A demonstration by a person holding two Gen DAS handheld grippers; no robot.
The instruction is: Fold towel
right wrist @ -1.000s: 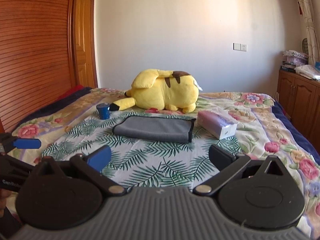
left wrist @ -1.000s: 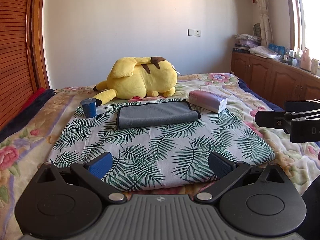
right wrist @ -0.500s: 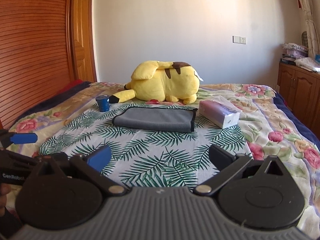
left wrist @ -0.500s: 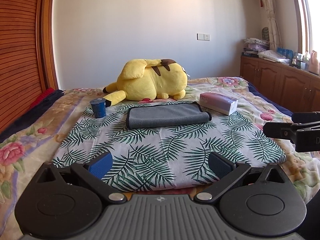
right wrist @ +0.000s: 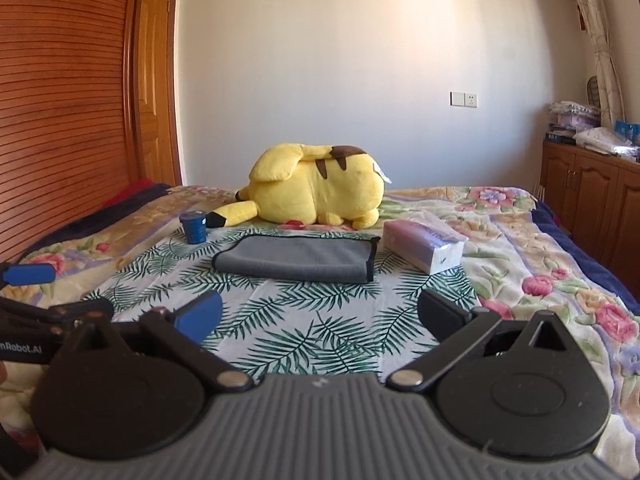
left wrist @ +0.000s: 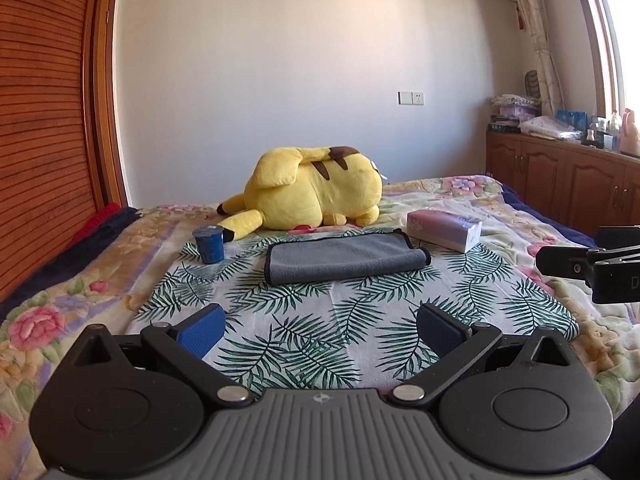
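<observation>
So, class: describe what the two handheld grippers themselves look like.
Left gripper: ribbed grey body, black round housings, black linkage arms with silver pivots, blue textured finger pads. Right gripper: same build. The left gripper's side, seen from the right camera, bears partly cut-off white lettering.

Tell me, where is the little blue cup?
In both wrist views the little blue cup stands on the leaf-print cloth, left of the gray towel and beside the yellow plush toy, near its tail.

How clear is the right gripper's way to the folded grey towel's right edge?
Probably clear: the right gripper is open, with only palm-print cloth between it and the folded grey towel. The tissue pack sits just beside that edge.
</observation>
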